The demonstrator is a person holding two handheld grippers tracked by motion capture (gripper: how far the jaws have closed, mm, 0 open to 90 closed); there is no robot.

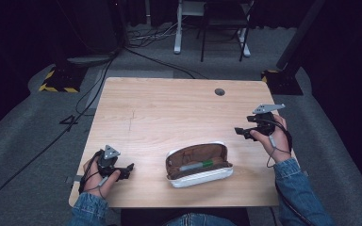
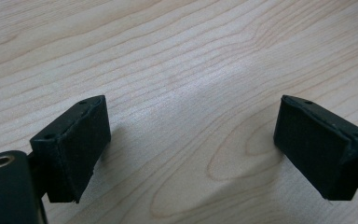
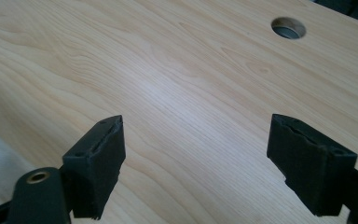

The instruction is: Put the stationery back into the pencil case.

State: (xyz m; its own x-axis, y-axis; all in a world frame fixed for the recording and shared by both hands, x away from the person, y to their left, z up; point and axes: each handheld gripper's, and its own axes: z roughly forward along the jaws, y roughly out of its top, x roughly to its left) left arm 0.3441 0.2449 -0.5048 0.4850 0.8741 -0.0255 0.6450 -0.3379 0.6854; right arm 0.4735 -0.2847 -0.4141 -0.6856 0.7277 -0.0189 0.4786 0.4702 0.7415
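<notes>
Open white-shelled, brown-lined pencil case (image 1: 198, 165) lies at the light wooden table's (image 1: 169, 108) near edge, green pen (image 1: 196, 165) inside, apparently packed; left gripper (image 1: 128, 168) and right gripper (image 1: 239, 132) flank it, fingers spread, empty.

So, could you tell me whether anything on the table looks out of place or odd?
Nothing stands out. The white pencil case lies open and slightly askew near the table's front edge, a green pen resting inside it. The left gripper and right gripper stand open and empty at either side.
</notes>
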